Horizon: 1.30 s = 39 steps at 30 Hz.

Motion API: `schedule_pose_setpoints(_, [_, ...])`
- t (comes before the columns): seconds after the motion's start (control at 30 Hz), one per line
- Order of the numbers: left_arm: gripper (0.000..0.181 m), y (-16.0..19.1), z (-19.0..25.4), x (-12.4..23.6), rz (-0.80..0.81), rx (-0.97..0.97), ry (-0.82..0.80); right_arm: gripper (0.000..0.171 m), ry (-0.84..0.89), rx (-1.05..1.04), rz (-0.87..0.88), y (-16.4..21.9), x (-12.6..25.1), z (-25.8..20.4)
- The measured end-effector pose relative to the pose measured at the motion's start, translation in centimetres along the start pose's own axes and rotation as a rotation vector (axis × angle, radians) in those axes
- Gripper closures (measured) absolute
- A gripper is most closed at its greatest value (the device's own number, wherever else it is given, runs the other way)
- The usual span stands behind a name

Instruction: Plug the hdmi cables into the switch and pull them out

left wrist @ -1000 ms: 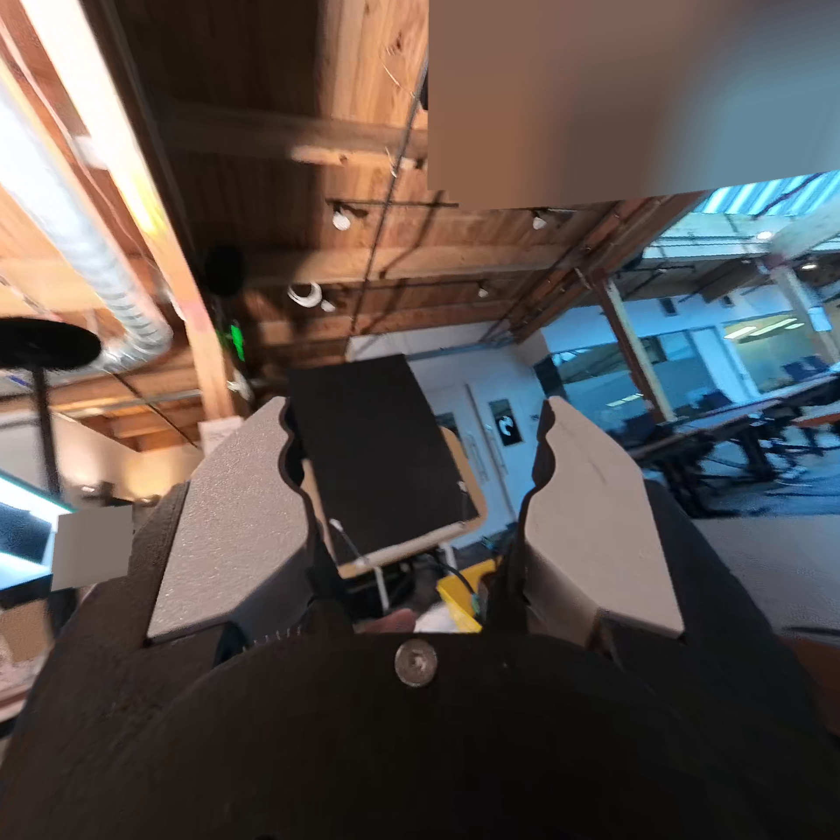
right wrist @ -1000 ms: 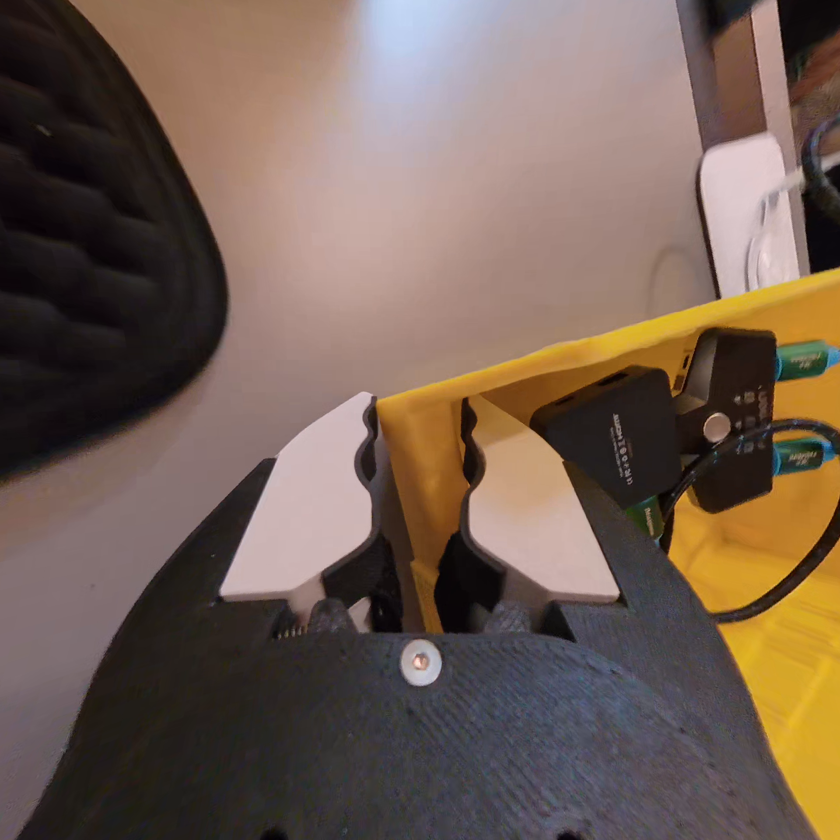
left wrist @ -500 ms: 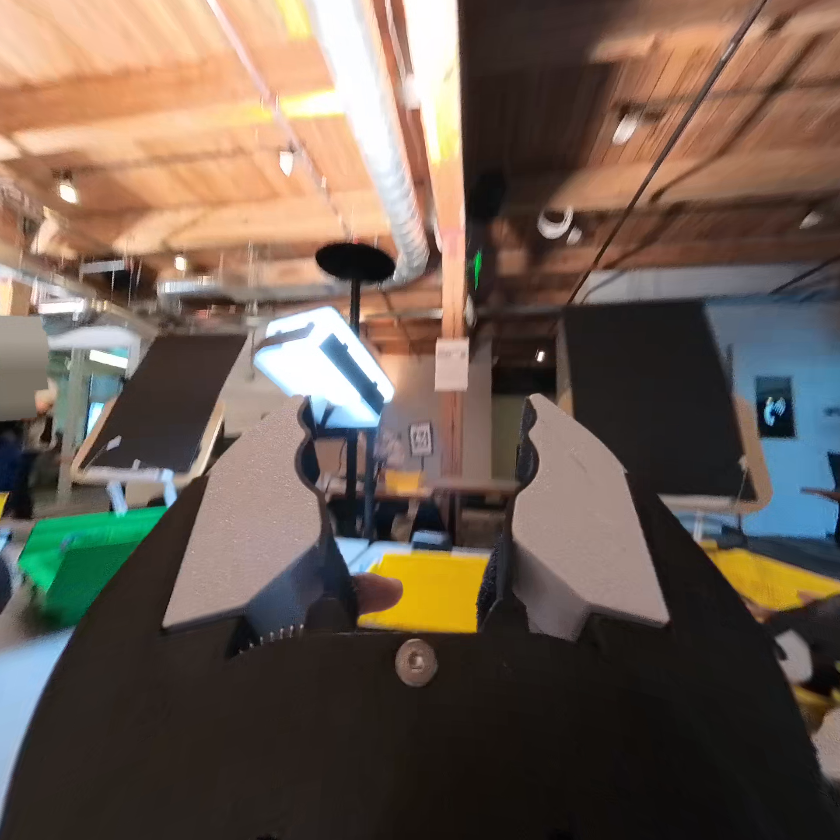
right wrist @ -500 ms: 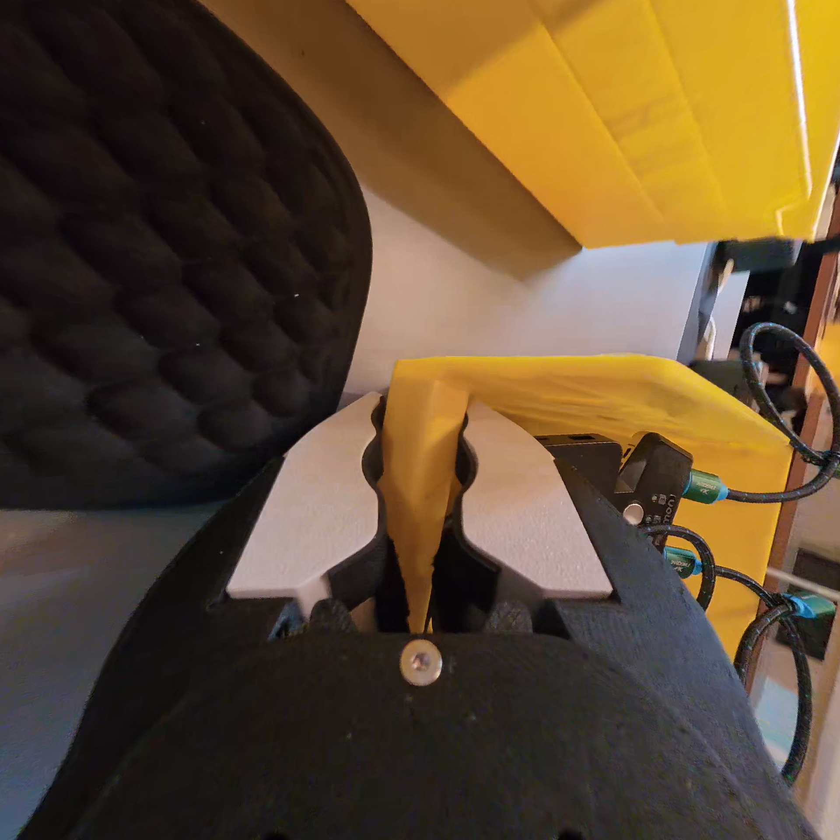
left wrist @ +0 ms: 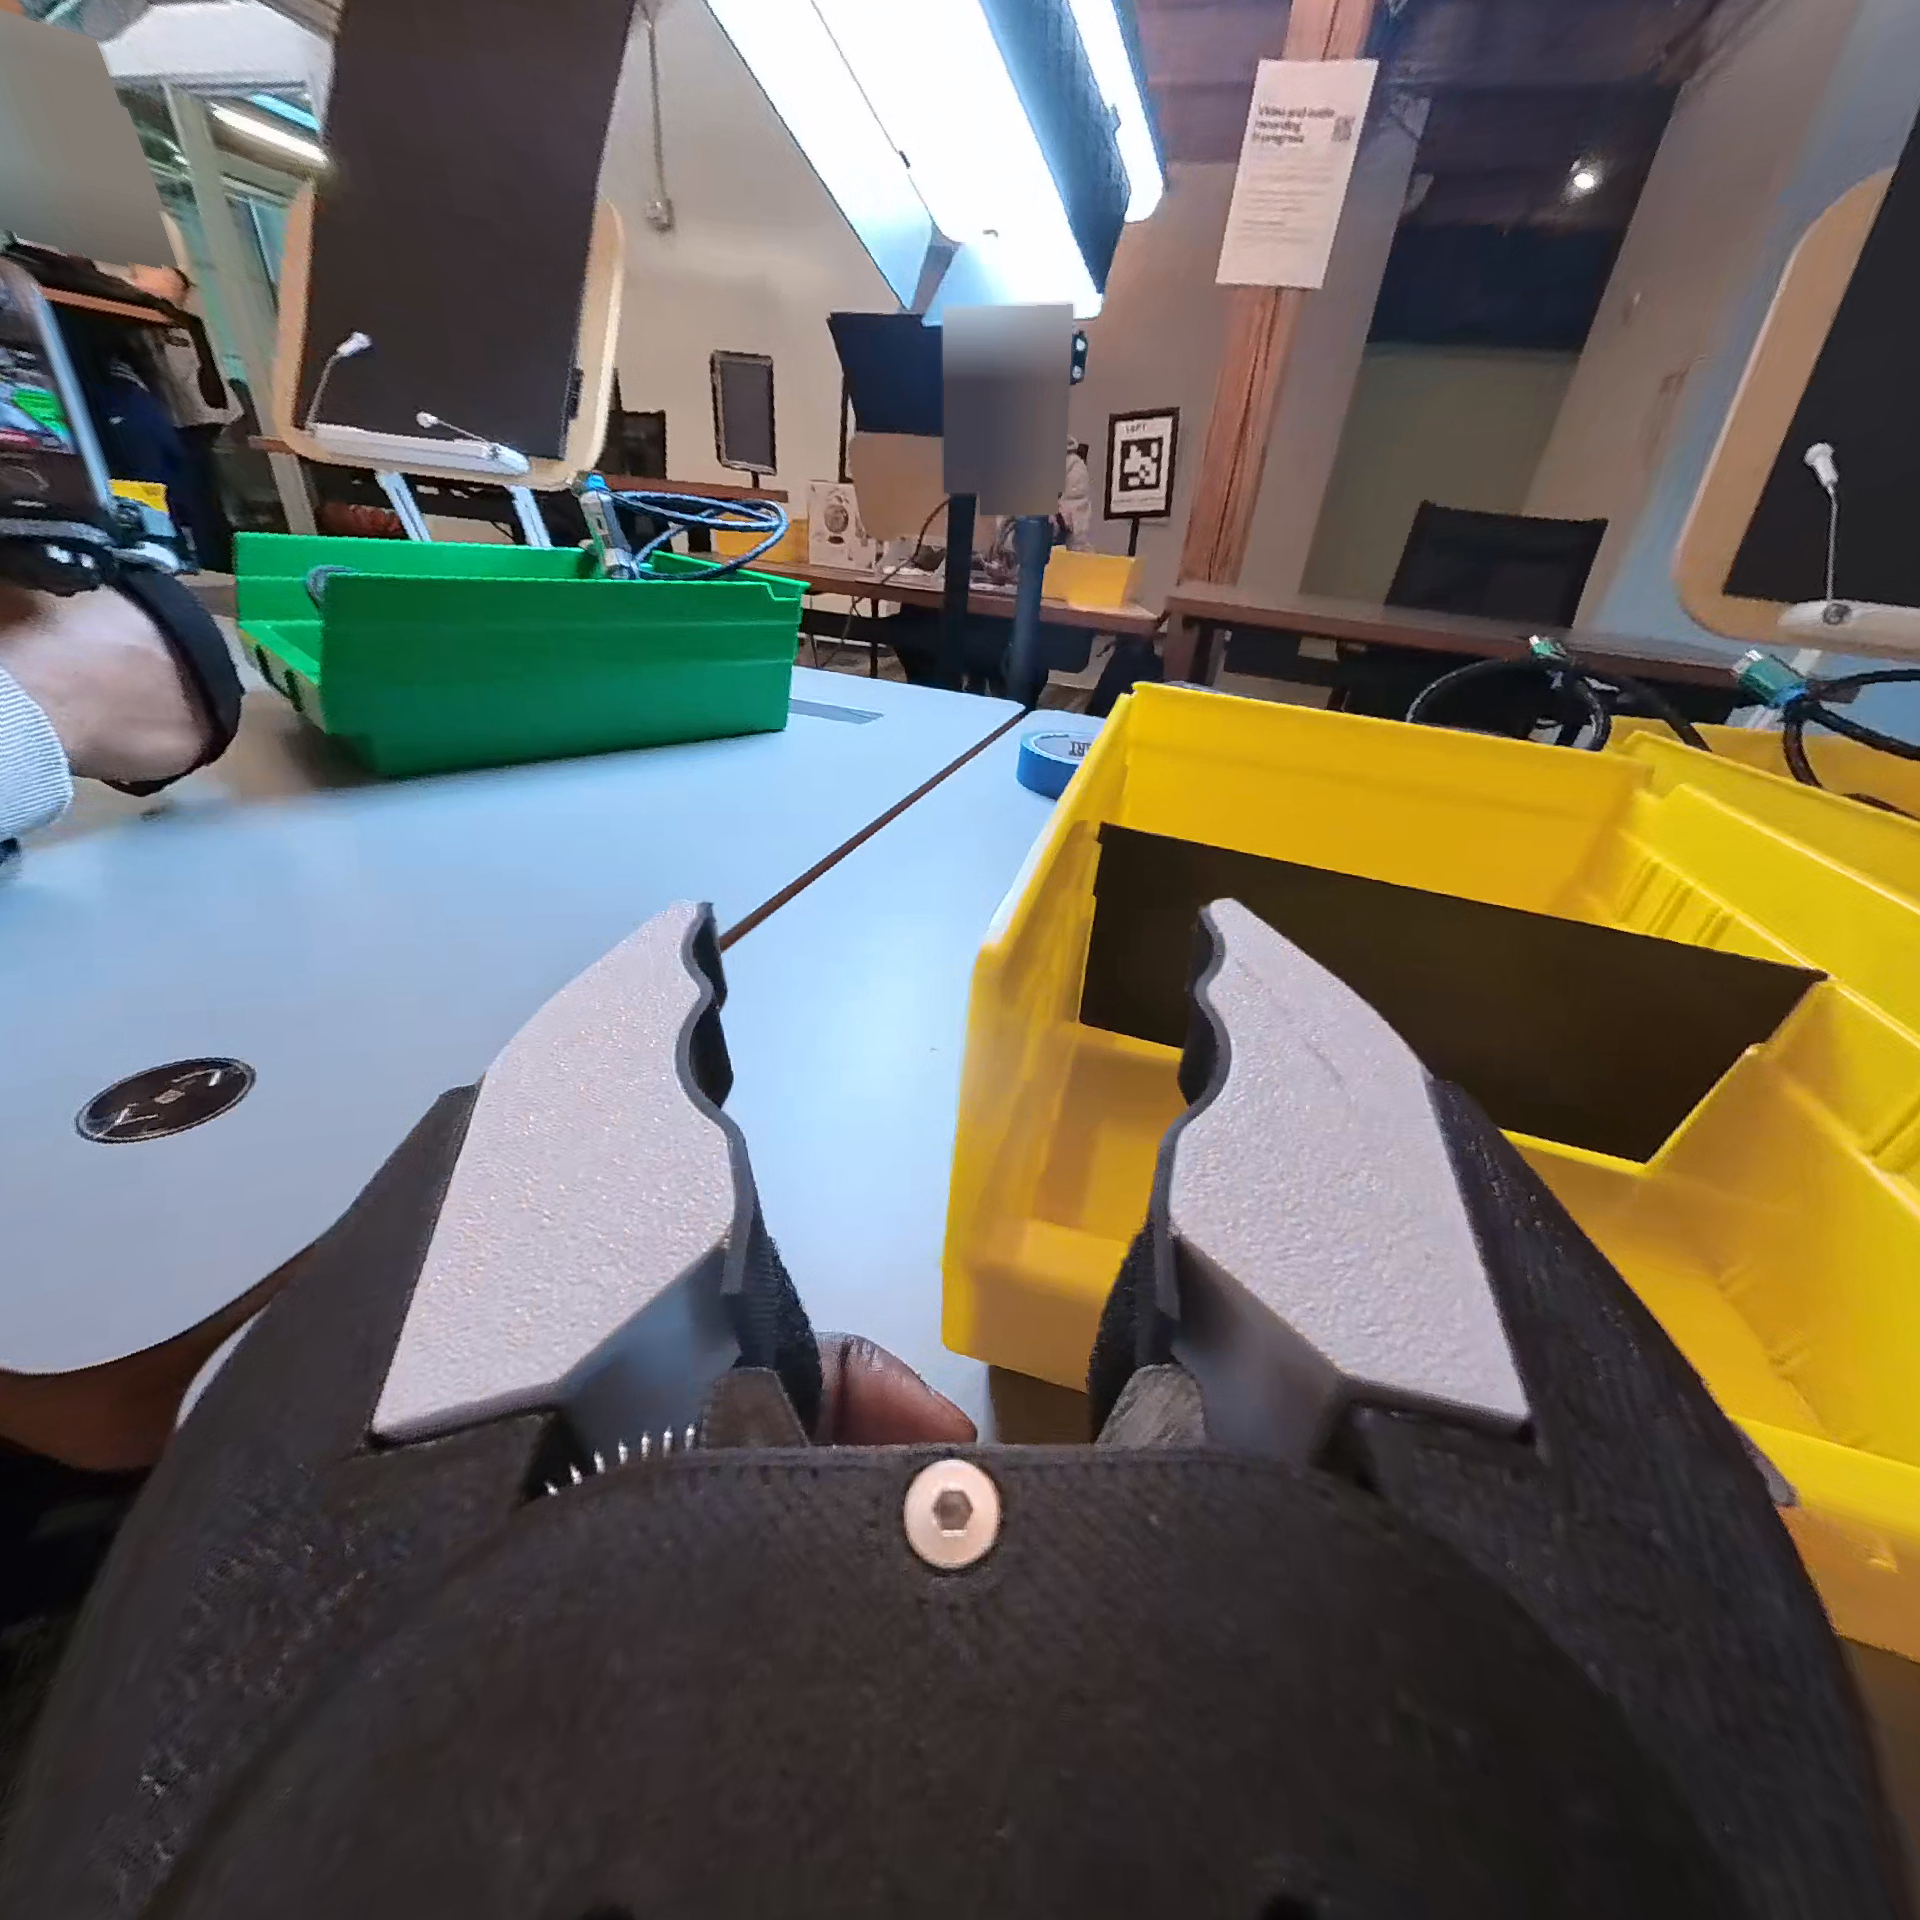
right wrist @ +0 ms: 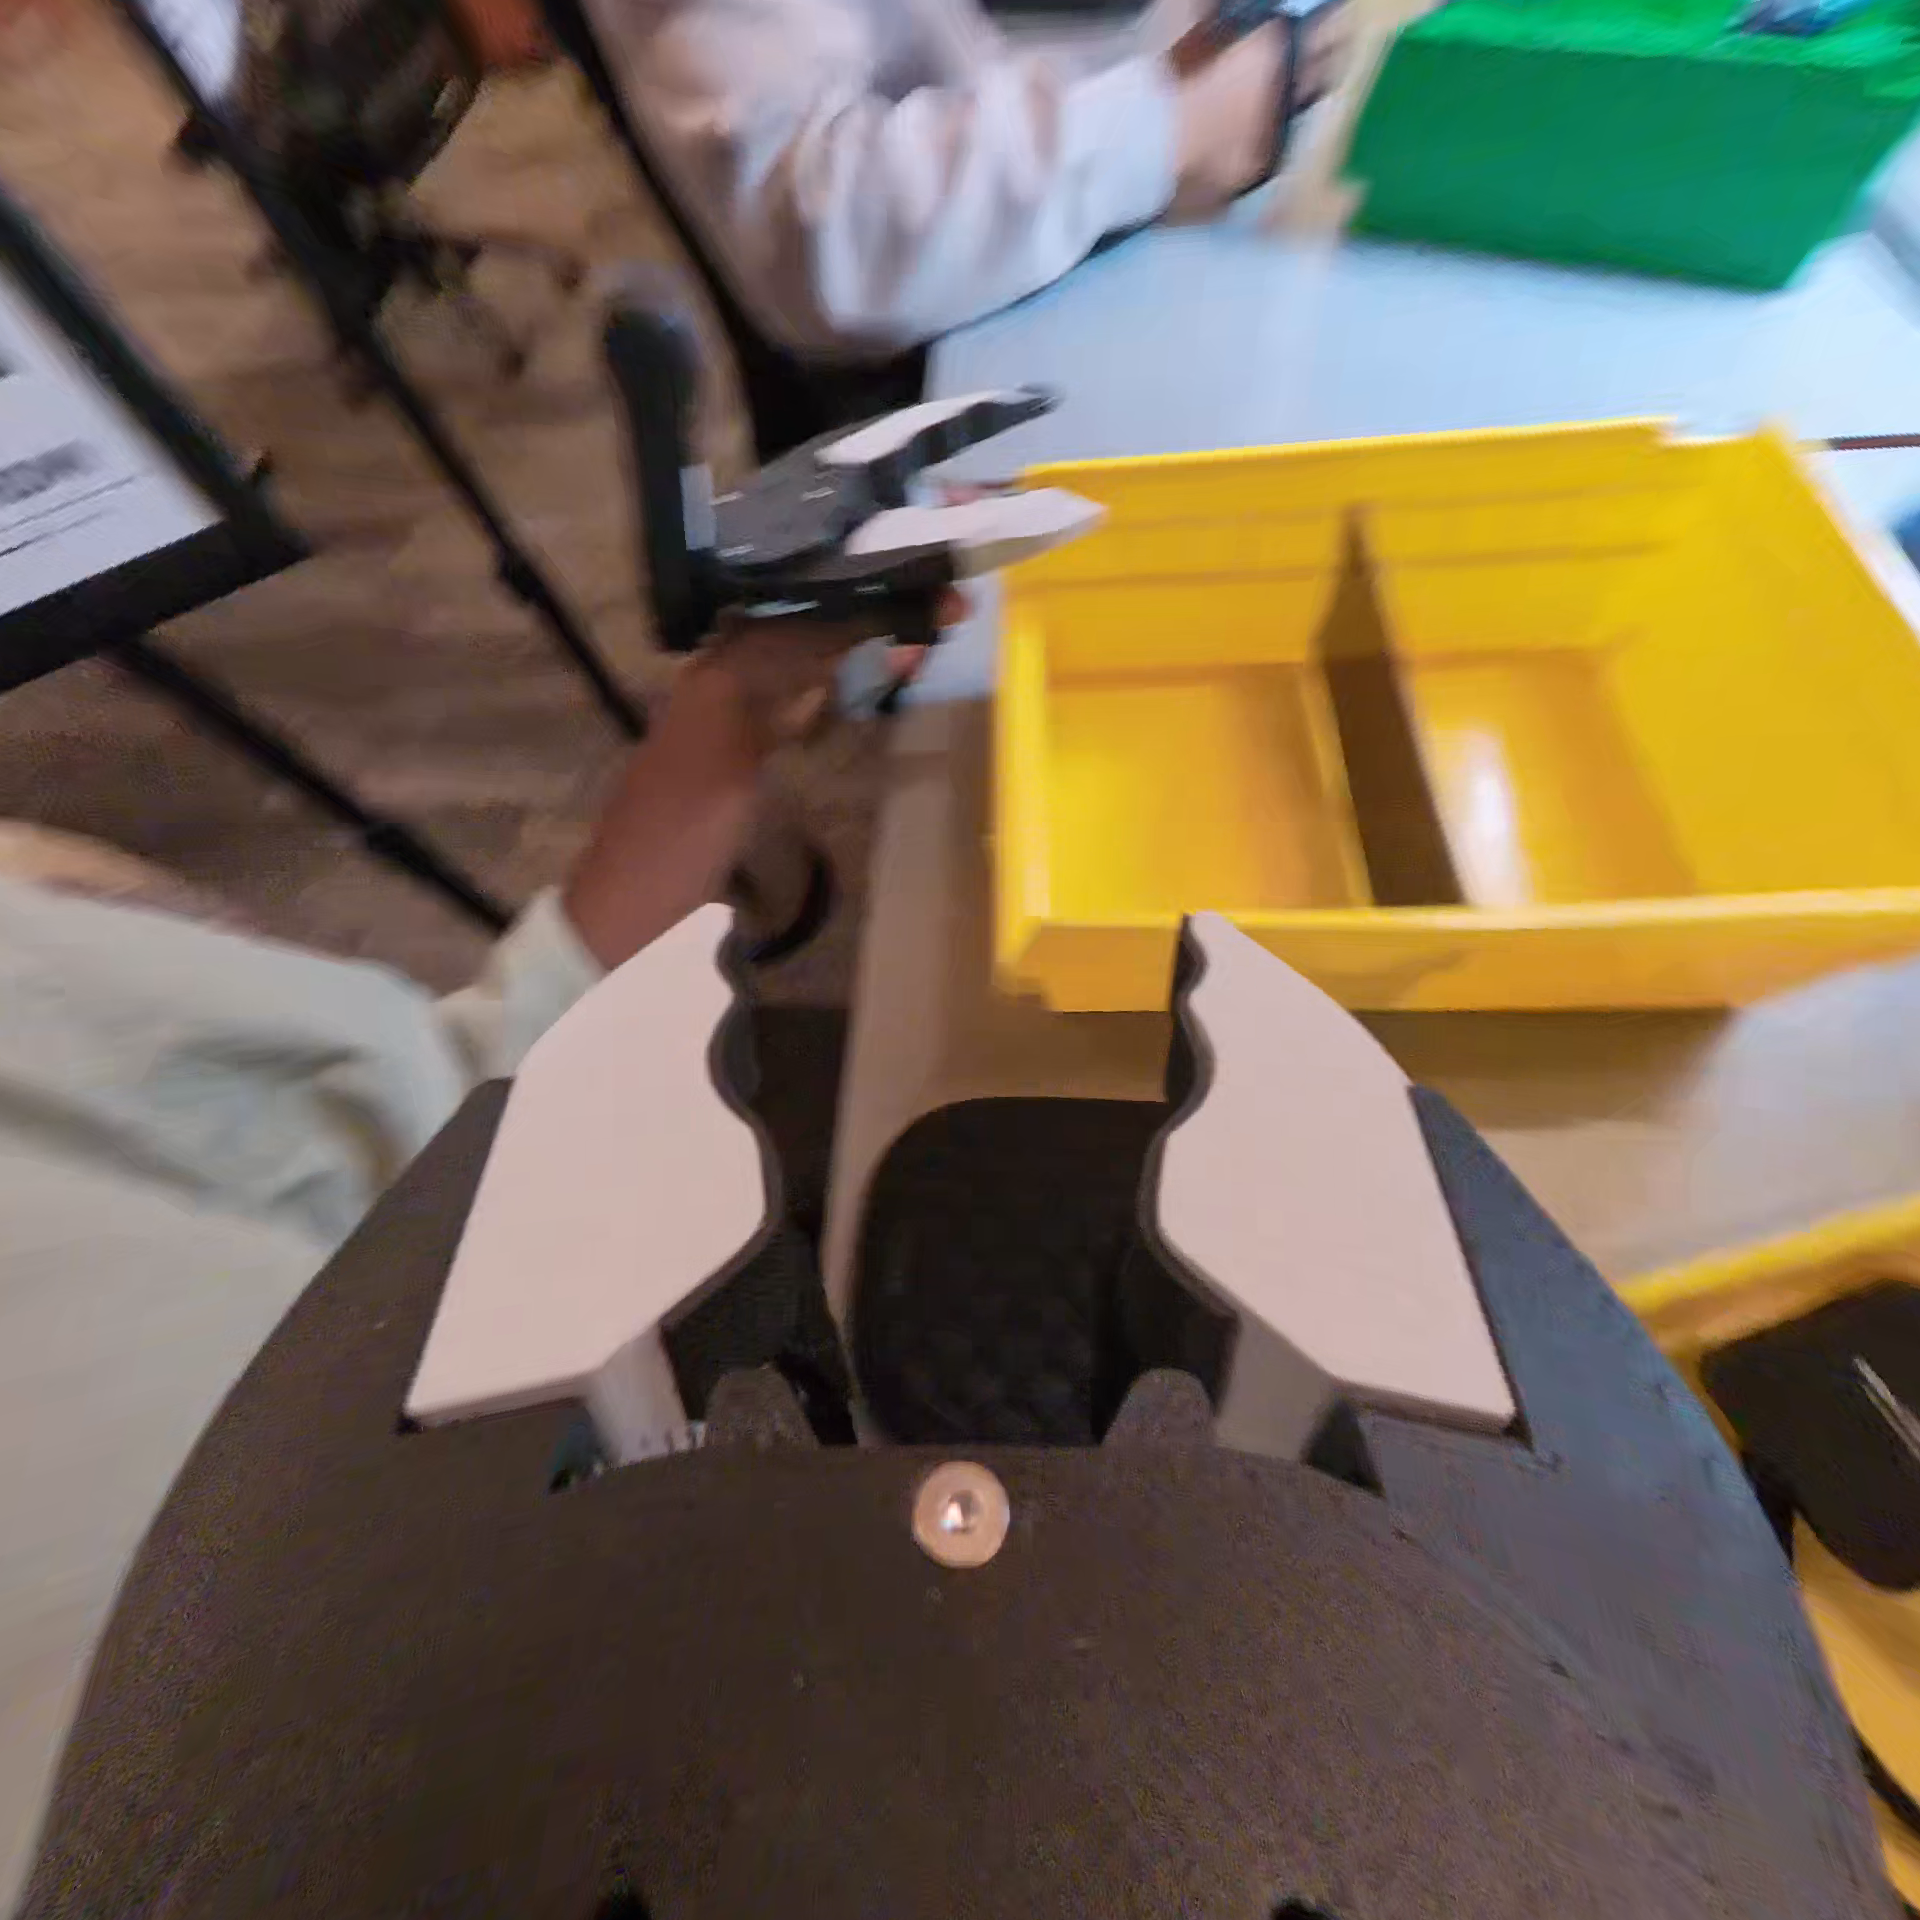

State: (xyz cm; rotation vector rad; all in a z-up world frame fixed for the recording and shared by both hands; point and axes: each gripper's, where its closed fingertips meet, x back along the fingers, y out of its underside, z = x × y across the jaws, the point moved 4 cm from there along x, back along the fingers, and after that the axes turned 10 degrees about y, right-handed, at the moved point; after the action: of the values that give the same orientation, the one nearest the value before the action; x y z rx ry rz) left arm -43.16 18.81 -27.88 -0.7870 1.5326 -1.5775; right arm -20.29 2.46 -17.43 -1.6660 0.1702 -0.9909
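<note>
- Left wrist view: the left claw (left wrist: 956, 925) is spread wide and grips nothing; it sits low over the grey worktop (left wrist: 312, 935), at the near left corner of a yellow bin (left wrist: 1351, 769).
- That yellow bin stands on the worktop with a dark divider panel (left wrist: 1455, 997) crossing its inside; its visible compartments look bare.
- A second yellow bin (left wrist: 1766, 748) lies just behind it at the right edge, with dark cables (left wrist: 1507, 696) and teal-tipped plugs (left wrist: 1766, 681) above its rim; the switch is not visible in this view.
- A green bin (left wrist: 520, 655) sits farther off to the left, with a cable coil (left wrist: 707, 520) rising above its rim, and a blue tape roll (left wrist: 1055, 758) lies between the green and yellow bins.
- Another person's hand (left wrist: 114, 675) shows at the far left edge.
- Right wrist view, blurred: the right claw (right wrist: 956, 925) is also spread and holds nothing, looking down at the worktop edge.
- The yellow bin (right wrist: 1351, 966) lies just ahead, its divider (right wrist: 1382, 748) upright.
- The left claw (right wrist: 997, 488), held in a hand (right wrist: 727, 727), reaches that bin's left corner.
- At the lower right, a black object (right wrist: 1818, 1434) sits in another yellow bin (right wrist: 1714, 1278); whether it is the switch I cannot tell.
</note>
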Motion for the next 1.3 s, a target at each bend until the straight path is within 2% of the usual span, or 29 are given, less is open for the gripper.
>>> schedule_pose_setpoints(0.03, [0.097,0.0,-0.2,0.1,0.008,0.008,-0.01,0.083,-0.032,0.067,-0.065,-1.5,0.4,-2.1])
schedule_pose_setpoints(0.13, [0.098,0.0,-0.4,0.2,0.014,0.027,-0.014,0.062,0.094,0.437,-0.186,-5.5,1.5,-7.9])
schedule_pose_setpoints(0.17, [0.098,0.0,-0.3,0.2,0.012,0.027,-0.015,0.057,0.083,0.531,-0.198,-6.4,1.8,-10.4])
schedule_pose_setpoints(0.27, [0.1,0.1,0.0,0.0,-0.009,0.018,-0.009,0.041,0.068,0.748,-0.212,-7.1,2.4,-15.5])
schedule_pose_setpoints(0.37, [0.102,0.5,0.5,-0.4,-0.051,-0.021,0.001,0.034,0.071,0.809,-0.167,-7.0,3.6,-16.8])
schedule_pose_setpoints(0.47, [0.105,0.8,1.0,-0.8,-0.093,-0.07,0.014,0.031,0.143,0.735,-0.135,-7.5,4.2,-15.4])
schedule_pose_setpoints(0.57, [0.108,1.0,1.5,-1.1,-0.124,-0.111,0.034,0.03,0.004,0.658,-0.069,-7.5,5.2,-16.6])
schedule_pose_setpoints(0.63, [0.11,1.1,1.6,-1.1,-0.131,-0.123,0.038,0.029,0.075,0.638,-0.018,-8.6,5.8,-15.7])
schedule_pose_setpoints(0.8, [0.115,1.2,1.8,-1.1,-0.136,-0.122,0.052,0.031,0.065,0.519,0.082,-8.8,7.2,-13.1])
schedule_pose_setpoints(0.87, [0.118,1.2,1.9,-1.1,-0.137,-0.116,0.062,0.035,0.146,0.345,0.042,-7.2,5.1,-7.4])
schedule_pose_setpoints(0.93, [0.122,1.2,2.1,-1.1,-0.135,-0.109,0.079,0.042,0.231,0.124,-0.015,-3.6,2.0,-0.7])
schedule_pose_setpoints(1.0, [0.125,1.2,2.1,-1.1,-0.133,-0.11,0.084,0.054,0.272,-0.036,0.005,0.8,-0.7,3.3])
schedule_pose_setpoints(1.07, [0.128,1.2,2.2,-1.1,-0.134,-0.112,0.086,0.058,0.199,-0.188,0.002,4.7,-3.3,4.0])
schedule_pose_setpoints(1.13, [0.129,1.2,2.2,-1.1,-0.136,-0.113,0.082,0.058,0.222,-0.224,0.014,6.9,-5.3,4.4])
schedule_pose_setpoints(1.23, [0.133,1.1,2.5,-0.9,-0.139,-0.09,0.104,0.054,0.24,-0.205,-0.005,8.1,-8.0,4.0])
schedule_pose_setpoints(1.3, [0.146,1.0,3.0,-0.4,-0.171,-0.046,0.153,0.053,0.266,-0.161,-0.003,8.0,-9.2,3.9])
